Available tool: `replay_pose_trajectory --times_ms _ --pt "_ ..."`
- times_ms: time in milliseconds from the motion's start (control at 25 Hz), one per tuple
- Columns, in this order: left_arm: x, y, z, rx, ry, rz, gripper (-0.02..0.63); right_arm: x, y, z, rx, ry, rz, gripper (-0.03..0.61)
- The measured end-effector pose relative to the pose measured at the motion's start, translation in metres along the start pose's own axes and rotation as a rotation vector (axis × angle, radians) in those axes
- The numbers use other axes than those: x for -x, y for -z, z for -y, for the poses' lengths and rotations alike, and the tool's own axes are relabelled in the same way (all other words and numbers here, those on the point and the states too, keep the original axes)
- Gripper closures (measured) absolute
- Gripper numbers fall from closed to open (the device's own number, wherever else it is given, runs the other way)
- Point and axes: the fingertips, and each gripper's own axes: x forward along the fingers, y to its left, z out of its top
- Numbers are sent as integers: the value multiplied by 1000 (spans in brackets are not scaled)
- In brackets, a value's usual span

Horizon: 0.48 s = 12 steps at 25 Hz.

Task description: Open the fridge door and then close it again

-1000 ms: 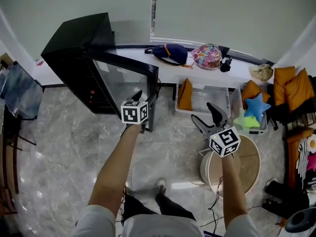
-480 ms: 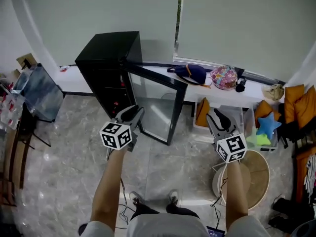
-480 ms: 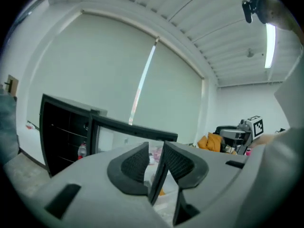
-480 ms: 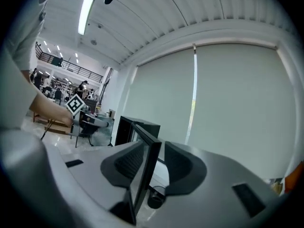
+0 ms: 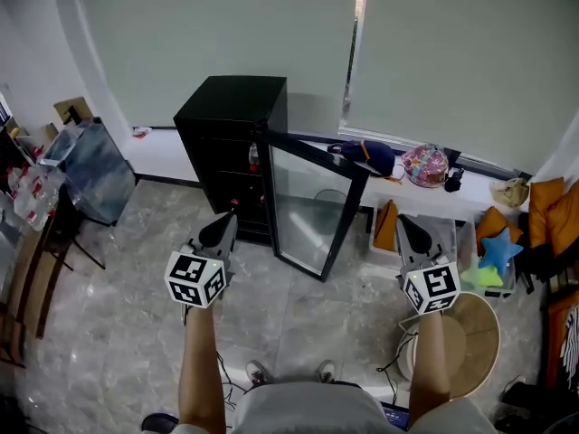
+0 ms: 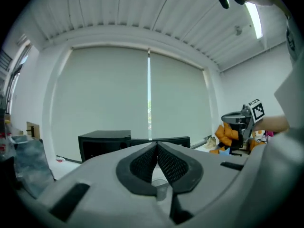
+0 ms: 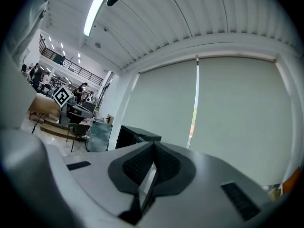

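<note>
A small black fridge (image 5: 226,125) stands against the blind-covered window, and its glass door (image 5: 312,208) hangs open toward the right. My left gripper (image 5: 221,231) is held in the air in front of the fridge body, left of the door, with its jaws shut and empty. The right gripper (image 5: 414,234) hovers to the right of the door, also shut on nothing. In the left gripper view the shut left gripper (image 6: 156,147) points at the fridge (image 6: 104,141) from some way off. In the right gripper view the right gripper (image 7: 152,149) is shut, with the fridge (image 7: 137,136) beyond.
A low white ledge (image 5: 425,197) behind the door carries bags. Orange cushions (image 5: 545,215), a star pillow (image 5: 496,253) and a clear bin (image 5: 452,233) crowd the right. A round wicker stool (image 5: 470,333) sits under my right arm. A glass table (image 5: 90,165) stands left.
Both grippers went from open to shut. The left one left the door's edge and drew back to the left and up. The right one rose. The door stays open.
</note>
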Motion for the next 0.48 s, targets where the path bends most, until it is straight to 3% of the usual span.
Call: replay_pose_trajectory --times_ms 280,480 --pt "42 -7 -10 -54 -27 9 603 10 -6 -23 -1 -1 -1 581" --pt "43 -12 -12 -105 -16 13 603 9 -16 -24 -17 13 10 581"
